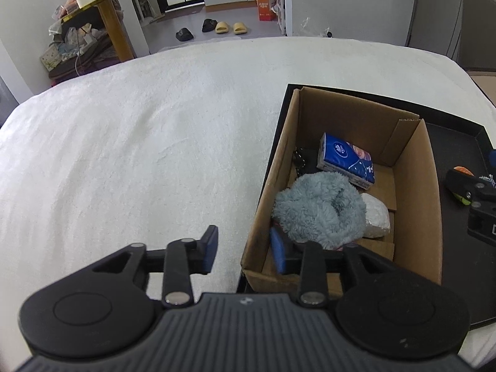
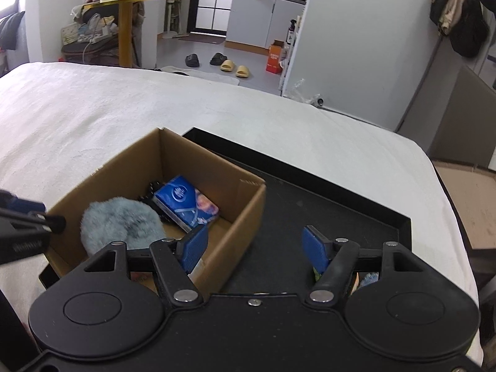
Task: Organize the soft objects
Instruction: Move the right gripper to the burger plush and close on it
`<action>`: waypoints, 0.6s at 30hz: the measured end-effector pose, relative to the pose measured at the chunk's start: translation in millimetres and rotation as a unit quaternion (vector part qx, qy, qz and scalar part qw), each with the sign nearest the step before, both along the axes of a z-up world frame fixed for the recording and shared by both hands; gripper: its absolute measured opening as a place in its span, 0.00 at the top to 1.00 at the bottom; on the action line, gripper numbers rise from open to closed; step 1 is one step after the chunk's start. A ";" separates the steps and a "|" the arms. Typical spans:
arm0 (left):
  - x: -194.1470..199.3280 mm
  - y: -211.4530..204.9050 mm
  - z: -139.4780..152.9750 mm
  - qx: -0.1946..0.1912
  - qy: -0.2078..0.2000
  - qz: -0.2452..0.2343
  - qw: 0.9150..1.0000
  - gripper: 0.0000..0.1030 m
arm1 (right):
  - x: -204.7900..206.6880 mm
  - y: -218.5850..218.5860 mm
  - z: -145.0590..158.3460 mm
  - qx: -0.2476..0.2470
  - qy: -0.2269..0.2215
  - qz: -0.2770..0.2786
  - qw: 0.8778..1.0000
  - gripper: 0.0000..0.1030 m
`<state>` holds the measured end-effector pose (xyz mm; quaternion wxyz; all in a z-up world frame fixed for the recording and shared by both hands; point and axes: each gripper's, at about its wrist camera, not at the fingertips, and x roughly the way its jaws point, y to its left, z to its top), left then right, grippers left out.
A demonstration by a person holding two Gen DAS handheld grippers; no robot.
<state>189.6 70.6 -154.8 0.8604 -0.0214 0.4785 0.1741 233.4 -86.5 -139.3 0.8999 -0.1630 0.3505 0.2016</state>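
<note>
A cardboard box [image 1: 415,192] [image 2: 245,214] stands in a black tray [image 1: 458,248] [image 2: 310,204] on a white bed. In it lie a fluffy grey-blue soft item [image 1: 319,207] [image 2: 121,226], a blue tissue pack [image 1: 347,159] [image 2: 189,204], a white lump [image 1: 376,215] and a small black item [image 1: 300,158]. My left gripper [image 1: 245,251] is open and empty, straddling the box's near left wall. My right gripper [image 2: 255,246] is open and empty above the box's right wall and the tray. Small colourful items [image 2: 365,279] lie partly hidden behind its right finger.
The white bed cover [image 1: 139,155] stretches to the left and far side. Beyond it are a yellow shelf with clutter [image 2: 124,15], slippers [image 2: 229,65] and an orange carton [image 2: 274,57] on the floor. The right gripper shows at the left wrist view's right edge [image 1: 477,198].
</note>
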 end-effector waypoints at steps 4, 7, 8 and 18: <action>0.4 -2.4 1.7 0.008 -0.001 -0.002 1.000 0.57 | -1.8 -12.7 -1.6 0.010 0.003 -0.009 1.000 0.34; 1.8 -5.4 1.4 0.017 0.002 -0.003 1.000 0.54 | -0.7 -21.3 -2.3 0.016 0.004 -0.015 1.000 0.33; 2.1 -6.8 1.4 0.020 0.002 -0.005 1.000 0.53 | 0.1 -24.9 -2.7 0.018 0.004 -0.017 1.000 0.33; 5.3 -20.1 1.2 0.069 0.006 -0.009 0.998 0.45 | 8.6 -58.3 -8.5 0.046 0.002 -0.043 0.998 0.26</action>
